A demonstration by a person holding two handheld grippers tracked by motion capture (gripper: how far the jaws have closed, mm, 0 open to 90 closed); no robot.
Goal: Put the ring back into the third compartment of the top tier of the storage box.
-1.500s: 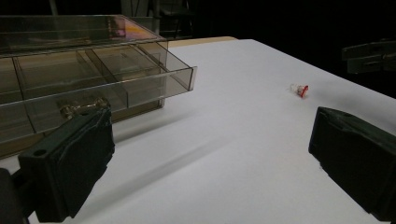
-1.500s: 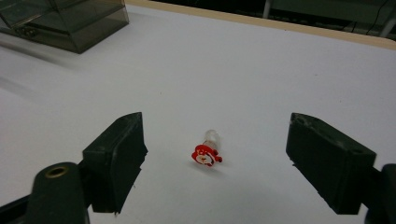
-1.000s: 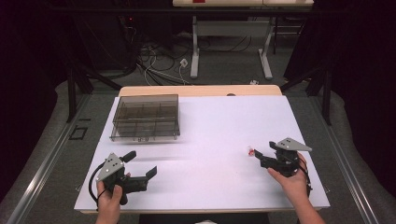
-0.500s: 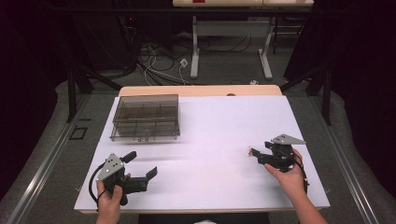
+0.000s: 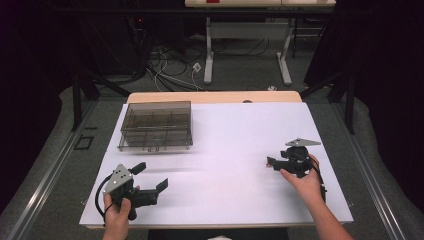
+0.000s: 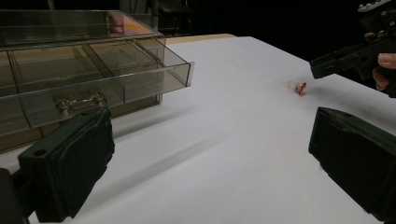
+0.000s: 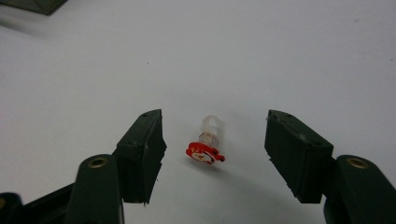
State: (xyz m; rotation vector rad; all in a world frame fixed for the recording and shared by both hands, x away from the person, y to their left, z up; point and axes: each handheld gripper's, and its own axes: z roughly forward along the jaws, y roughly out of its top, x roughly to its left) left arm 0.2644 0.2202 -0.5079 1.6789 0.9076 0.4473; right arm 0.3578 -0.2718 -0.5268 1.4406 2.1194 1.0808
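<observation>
A tiny clear plastic piece with a red cap [image 7: 207,143] lies on the white table sheet. My right gripper [image 7: 215,149] stands open with its jaws on either side of the piece, not touching it. From above, that right gripper [image 5: 273,163] is at the right of the table, the red piece [image 5: 269,162] at its tip. The left gripper view shows the piece [image 6: 298,87] far off. My left gripper [image 5: 150,177] rests open near the front left, nothing between its jaws. A smoky clear drawer box [image 5: 155,125] sits at the back left, its drawer [image 6: 100,84] pulled partly out.
The white sheet [image 5: 225,140] covers most of the tabletop, with a bare wooden strip [image 5: 215,96] along the far edge. Beyond the table are desk legs [image 5: 209,55] and cables [image 5: 170,70] on the floor.
My right gripper has moved left and slightly forward, so its open jaws now straddle the small red-capped piece. The left gripper has stayed put.
</observation>
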